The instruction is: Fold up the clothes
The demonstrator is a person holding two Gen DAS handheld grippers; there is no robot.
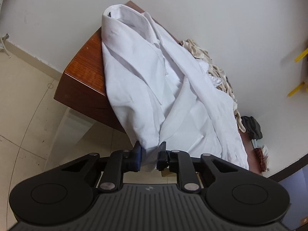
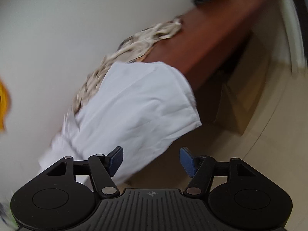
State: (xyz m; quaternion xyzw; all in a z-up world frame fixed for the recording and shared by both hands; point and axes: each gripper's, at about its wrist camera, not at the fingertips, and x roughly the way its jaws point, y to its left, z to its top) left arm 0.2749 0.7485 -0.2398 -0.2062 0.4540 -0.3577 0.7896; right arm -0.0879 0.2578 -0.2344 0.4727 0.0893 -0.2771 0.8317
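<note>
A white collared shirt (image 1: 154,88) lies across the brown wooden table (image 1: 84,71), its collar at the far end and one sleeve hanging over the near edge. My left gripper (image 1: 150,154) is shut on the sleeve's hemmed cuff, pinched between the blue pads. In the blurred right wrist view the same white shirt (image 2: 134,105) hangs over the table (image 2: 211,38). My right gripper (image 2: 151,160) is open and empty, just in front of the shirt's lower edge.
A beige patterned garment (image 1: 217,73) lies bunched along the wall behind the shirt; it also shows in the right wrist view (image 2: 134,42). A dark grey cloth (image 1: 252,127) sits further along the table. Tiled floor (image 1: 25,100) lies below the table edge.
</note>
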